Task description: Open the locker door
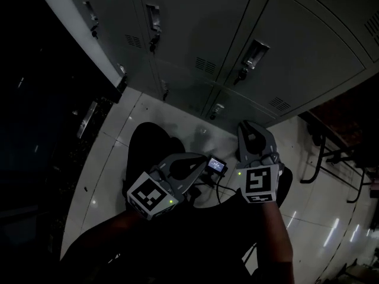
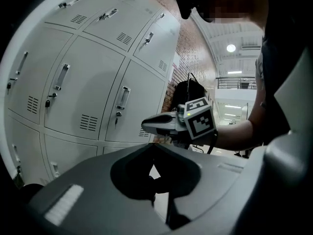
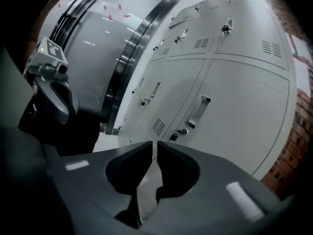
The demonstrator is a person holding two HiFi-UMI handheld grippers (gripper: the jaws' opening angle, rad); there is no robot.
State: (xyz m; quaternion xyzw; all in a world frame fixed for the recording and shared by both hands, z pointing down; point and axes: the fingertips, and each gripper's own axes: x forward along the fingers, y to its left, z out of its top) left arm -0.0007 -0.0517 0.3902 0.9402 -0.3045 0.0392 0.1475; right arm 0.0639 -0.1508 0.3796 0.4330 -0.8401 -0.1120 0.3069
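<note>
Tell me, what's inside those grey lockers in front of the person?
Nothing inside shows: every locker door in view is shut and covers its contents. You only see the outsides: handles, vent slots and locks below the handles.

Very dim head view, brighter gripper views, fisheye-bent edges

Clearance ahead of my right gripper (image 1: pixel 247 128): bare floor tiles (image 1: pixel 172 120) run up to the locker bank (image 1: pixel 195 34), with nothing standing on them. The door faces are flat except for projecting handles (image 3: pixel 199 110) and key locks (image 3: pixel 182 131). To the left, a dark upright frame (image 3: pixel 126 70) closes off the end of the lockers. To the right, a metal tube frame (image 1: pixel 324 152) stands on the floor near the bank. My left gripper (image 1: pixel 201 160) is close beside the right one but clear of it. A cable (image 1: pixel 218 189) hangs between them.
</note>
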